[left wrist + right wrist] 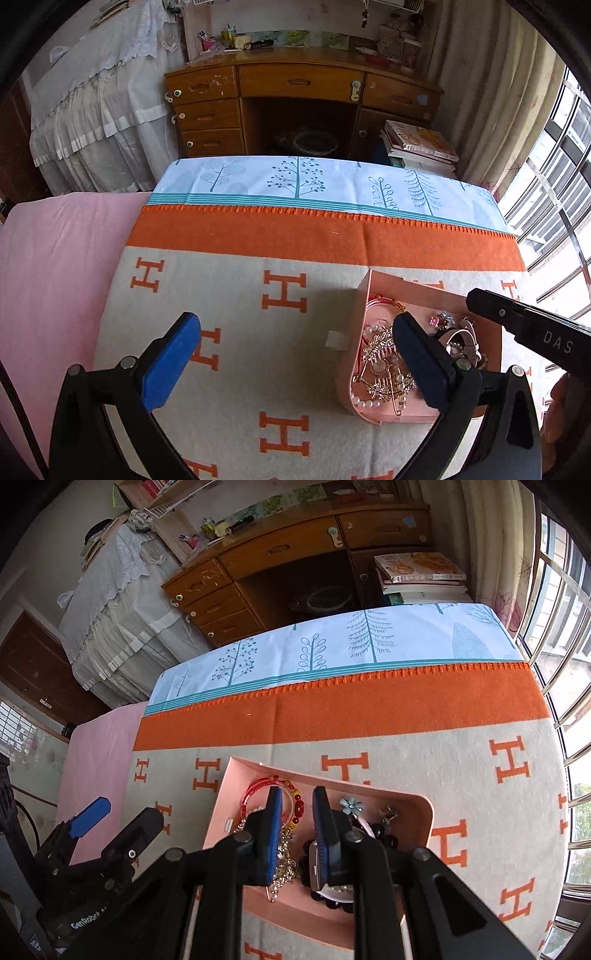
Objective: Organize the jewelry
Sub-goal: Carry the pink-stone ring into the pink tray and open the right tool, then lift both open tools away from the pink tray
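Note:
A pink tray (364, 295) (417, 812) sits on the H-patterned blanket (240, 314), full of jewelry: a gold rhinestone comb (380, 350), a pearl strand (364, 402), a red bead bracelet (258, 786), a blue flower piece (351, 805), a pink-strap watch (463, 338). My left gripper (295, 336) is open, its right finger over the tray's middle, its left finger over bare blanket. My right gripper (297, 805) hovers over the tray with its jaws narrowly apart and nothing between them; it also shows in the left wrist view (476, 299).
The blanket lies on a bed with a tree-print sheet (314, 181) and a pink cover (55, 258) on the left. Beyond stand a wooden desk (299, 81), a stack of books (421, 144), a white draped cloth (99, 110) and a barred window (561, 184) on the right.

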Demonstrator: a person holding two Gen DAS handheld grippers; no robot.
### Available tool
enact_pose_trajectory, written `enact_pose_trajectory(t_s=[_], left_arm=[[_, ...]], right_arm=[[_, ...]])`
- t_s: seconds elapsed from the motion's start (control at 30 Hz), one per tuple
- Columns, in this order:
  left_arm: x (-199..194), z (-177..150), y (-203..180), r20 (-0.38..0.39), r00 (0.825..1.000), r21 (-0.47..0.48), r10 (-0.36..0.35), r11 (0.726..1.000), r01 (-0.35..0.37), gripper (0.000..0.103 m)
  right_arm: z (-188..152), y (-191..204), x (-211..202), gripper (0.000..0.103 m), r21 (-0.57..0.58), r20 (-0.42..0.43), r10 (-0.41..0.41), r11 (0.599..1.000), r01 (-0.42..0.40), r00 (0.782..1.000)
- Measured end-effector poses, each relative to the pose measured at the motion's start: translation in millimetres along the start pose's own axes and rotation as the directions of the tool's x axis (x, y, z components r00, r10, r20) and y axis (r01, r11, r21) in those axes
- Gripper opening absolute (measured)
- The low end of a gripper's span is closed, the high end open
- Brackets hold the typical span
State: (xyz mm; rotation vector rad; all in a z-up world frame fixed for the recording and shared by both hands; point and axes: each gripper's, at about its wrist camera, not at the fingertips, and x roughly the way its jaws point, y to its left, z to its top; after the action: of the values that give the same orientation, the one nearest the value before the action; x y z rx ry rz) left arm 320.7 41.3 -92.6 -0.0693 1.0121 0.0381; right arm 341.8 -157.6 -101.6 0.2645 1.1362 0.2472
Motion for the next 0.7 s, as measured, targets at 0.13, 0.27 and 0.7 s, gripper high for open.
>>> enact_pose_trajectory(t_s=[0.13,0.27,0.7], left_arm=[[-10,-6,4,0.012,1.0,-0.011,-0.004,1.0,0.004,0.102],[-35,-17,-2,0.063,0.998,0.016,0.005,1.0,-0.006,0.102],[-141,-103,-31,0.238,0.97,0.117,-0.051,0.993,0.024,0.102]], right_arm=[[-9,-3,-9,0.02,-0.005,0.016,0.002,1.0,-0.002,1.0],[-24,5,-35,0.033,-0.05,0.081,-0.021,0.998,0.025,0.996],[-117,17,-135,0.07,-0.142,0.313,-0.025,0.987,0.073,0.949]])
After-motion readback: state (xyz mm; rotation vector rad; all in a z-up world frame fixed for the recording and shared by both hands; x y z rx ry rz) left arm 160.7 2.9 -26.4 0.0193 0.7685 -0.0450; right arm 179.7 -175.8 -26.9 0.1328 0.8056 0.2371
